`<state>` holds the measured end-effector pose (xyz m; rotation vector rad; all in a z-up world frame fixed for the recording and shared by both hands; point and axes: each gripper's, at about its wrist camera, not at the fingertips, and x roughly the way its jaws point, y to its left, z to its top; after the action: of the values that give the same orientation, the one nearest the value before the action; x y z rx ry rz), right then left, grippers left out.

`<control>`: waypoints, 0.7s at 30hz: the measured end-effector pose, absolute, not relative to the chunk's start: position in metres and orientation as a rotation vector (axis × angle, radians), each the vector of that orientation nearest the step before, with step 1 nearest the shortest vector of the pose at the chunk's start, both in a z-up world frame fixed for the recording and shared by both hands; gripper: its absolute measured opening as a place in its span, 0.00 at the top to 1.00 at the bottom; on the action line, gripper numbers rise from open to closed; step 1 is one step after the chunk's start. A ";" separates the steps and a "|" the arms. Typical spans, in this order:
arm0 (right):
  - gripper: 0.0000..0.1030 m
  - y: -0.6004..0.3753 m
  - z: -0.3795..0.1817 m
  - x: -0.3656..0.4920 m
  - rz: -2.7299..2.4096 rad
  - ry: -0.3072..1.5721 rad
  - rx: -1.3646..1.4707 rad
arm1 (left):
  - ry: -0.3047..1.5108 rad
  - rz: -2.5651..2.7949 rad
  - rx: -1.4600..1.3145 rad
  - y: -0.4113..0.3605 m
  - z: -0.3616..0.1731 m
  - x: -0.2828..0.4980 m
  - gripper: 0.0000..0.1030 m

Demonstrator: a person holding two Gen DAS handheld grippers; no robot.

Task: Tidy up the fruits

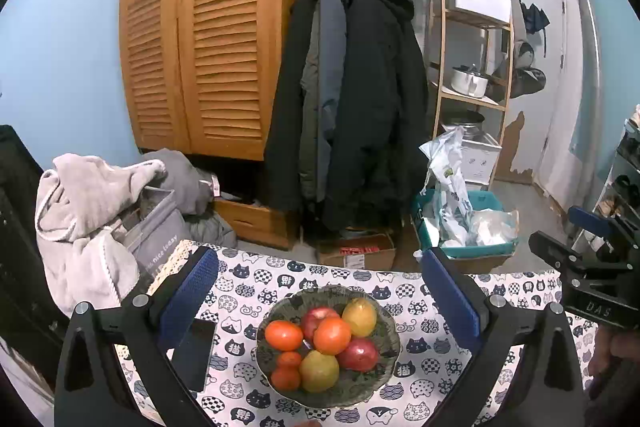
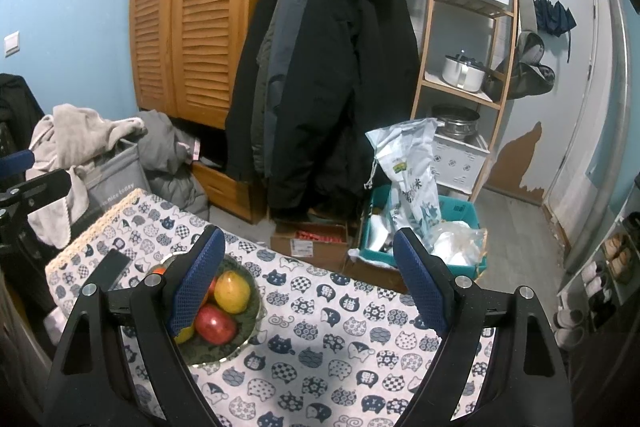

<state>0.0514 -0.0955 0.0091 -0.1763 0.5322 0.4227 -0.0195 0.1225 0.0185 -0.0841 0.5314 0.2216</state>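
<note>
All the fruits (image 1: 326, 341) lie together in one bowl (image 1: 387, 351) on the desk (image 1: 432, 367), piled so that they lean on each other: two red apples, two yellow-green pears, two larger orange fruits and two small ones at the near left. A pile like this keeps the round fruits from rolling, and the raised rim of the bowl holds them in. I judge that this scene fits two stages: the fruits are gathered here to be sorted out, or they are already collected as the task wants. The pictures do not settle which one.

Your left claw (image 1: 320, 291) stands wide open and carries nothing. The bowl sits between its two blue pads, a little below and in front, so the fruits are centred under it but not touched.

Your right claw (image 2: 308, 279) is also spread wide and empty. It hangs over a bare part of the cloth, and in its view the bowl (image 2: 250, 323) lies to its left, partly hidden behind the left finger (image 2: 196, 279); only a pear (image 2: 231, 291) and an apple (image 2: 215, 323) show clearly there.

A dark phone (image 1: 196, 355) lies flat on the desk just beside the bowl, on its left, behind the left claw's finger.
</note>
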 end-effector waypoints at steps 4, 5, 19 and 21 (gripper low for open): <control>0.18 -0.096 0.009 0.052 0.423 0.532 -0.176 | 0.537 0.229 -0.087 0.121 0.019 -0.018 0.01; 0.18 -0.095 0.009 0.051 0.423 0.532 -0.176 | 0.538 0.230 -0.087 0.122 0.019 -0.017 0.01; 0.18 -0.095 0.009 0.052 0.423 0.533 -0.177 | 0.538 0.237 -0.109 0.125 0.016 -0.019 0.01; 0.18 -0.095 0.010 0.051 0.423 0.533 -0.176 | 0.539 0.235 -0.107 0.125 0.017 -0.019 0.01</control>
<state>0.0515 -0.0951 0.0097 -0.1763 0.5330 0.4226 -0.0191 0.1253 0.0166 -0.1069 0.5385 0.2347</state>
